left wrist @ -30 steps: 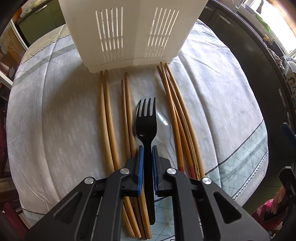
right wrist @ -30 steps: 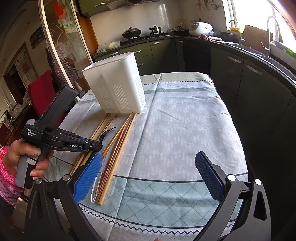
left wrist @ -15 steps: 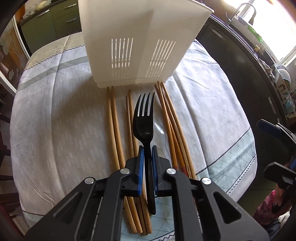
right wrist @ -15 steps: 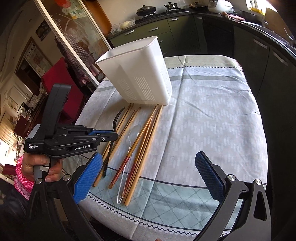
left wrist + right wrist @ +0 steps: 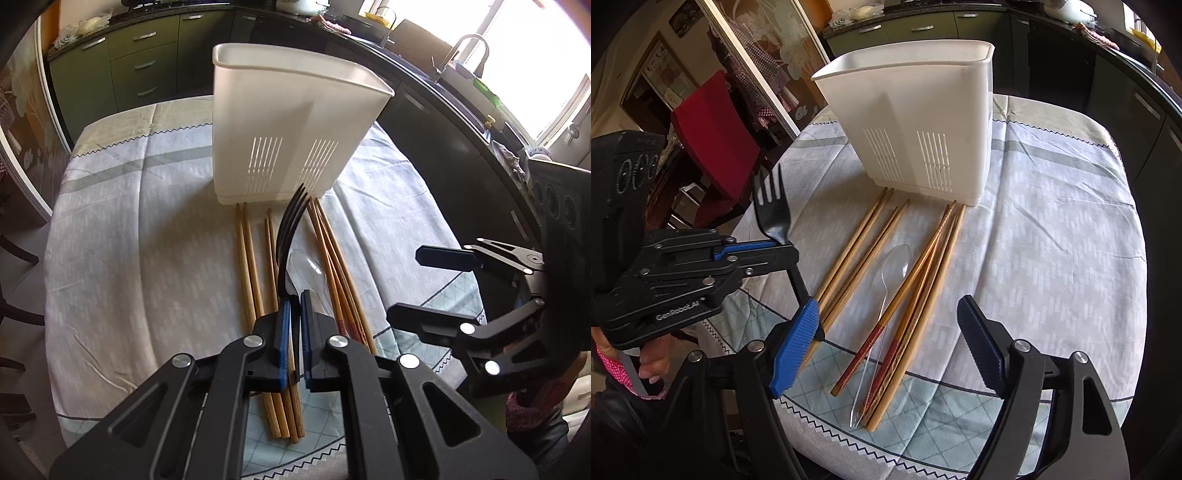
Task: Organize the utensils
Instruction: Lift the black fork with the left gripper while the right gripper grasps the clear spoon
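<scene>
Left wrist view, black fork [image 5: 291, 229] clamped in left gripper [image 5: 294, 314], tines forward

Black fork [image 5: 291, 229], white slotted holder [image 5: 291, 129]

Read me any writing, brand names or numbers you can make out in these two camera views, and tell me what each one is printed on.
"GenRobot.AI": on the black body of the left tongs, seen in the right wrist view at.
Framed wall picture behind the red chair: dark characters, too small and blurred to read.
White utensil holder, black fork, chopsticks, clear spoon: no readable text.
</scene>
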Tool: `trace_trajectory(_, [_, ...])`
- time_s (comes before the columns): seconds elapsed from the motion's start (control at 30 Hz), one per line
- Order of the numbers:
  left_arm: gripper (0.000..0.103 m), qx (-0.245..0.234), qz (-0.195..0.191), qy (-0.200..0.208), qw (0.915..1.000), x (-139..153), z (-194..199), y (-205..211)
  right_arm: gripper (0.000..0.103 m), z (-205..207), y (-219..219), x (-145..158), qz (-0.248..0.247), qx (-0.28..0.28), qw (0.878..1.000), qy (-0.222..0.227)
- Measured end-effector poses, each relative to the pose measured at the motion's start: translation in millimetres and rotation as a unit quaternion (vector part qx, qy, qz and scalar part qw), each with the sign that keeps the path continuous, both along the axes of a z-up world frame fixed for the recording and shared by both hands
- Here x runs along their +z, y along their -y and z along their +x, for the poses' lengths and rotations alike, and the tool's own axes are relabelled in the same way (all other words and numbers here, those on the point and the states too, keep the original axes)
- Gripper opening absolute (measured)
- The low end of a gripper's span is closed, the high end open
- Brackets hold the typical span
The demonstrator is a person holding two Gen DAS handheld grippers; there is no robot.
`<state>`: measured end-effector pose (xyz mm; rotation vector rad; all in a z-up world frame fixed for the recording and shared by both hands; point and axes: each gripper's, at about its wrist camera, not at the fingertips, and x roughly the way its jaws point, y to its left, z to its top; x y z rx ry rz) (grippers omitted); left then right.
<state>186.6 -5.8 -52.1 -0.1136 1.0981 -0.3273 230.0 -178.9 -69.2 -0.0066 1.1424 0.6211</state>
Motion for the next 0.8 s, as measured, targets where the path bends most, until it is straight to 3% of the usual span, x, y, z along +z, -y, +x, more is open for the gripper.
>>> trace_trajectory(0.13, [0.005, 0.009, 0.002, 0.028, 0.9996, 16, -14, -11, 0.049, 8, -15, -8, 0.007, 0.010, 1.000, -0.025])
trace_trajectory(0.3, [0.005, 0.010, 0.004, 0.042, 0.9991, 26, -22, -14, 0.029, 17, -47, -30, -0.032, 0.032, 0.998, -0.051])
trace_trajectory(0.5, [0.005, 0.005, 0.000, 0.047, 0.9989, 26, -27, -15, 0.028, 25, -72, -53, -0.077, 0.039, 0.994, -0.069])
trace_trajectory(0.8, [0.005, 0.001, -0.003, 0.046, 0.9989, 25, -29, -15, 0.027, 40, -70, -66, -0.123, 0.034, 0.989, -0.079])
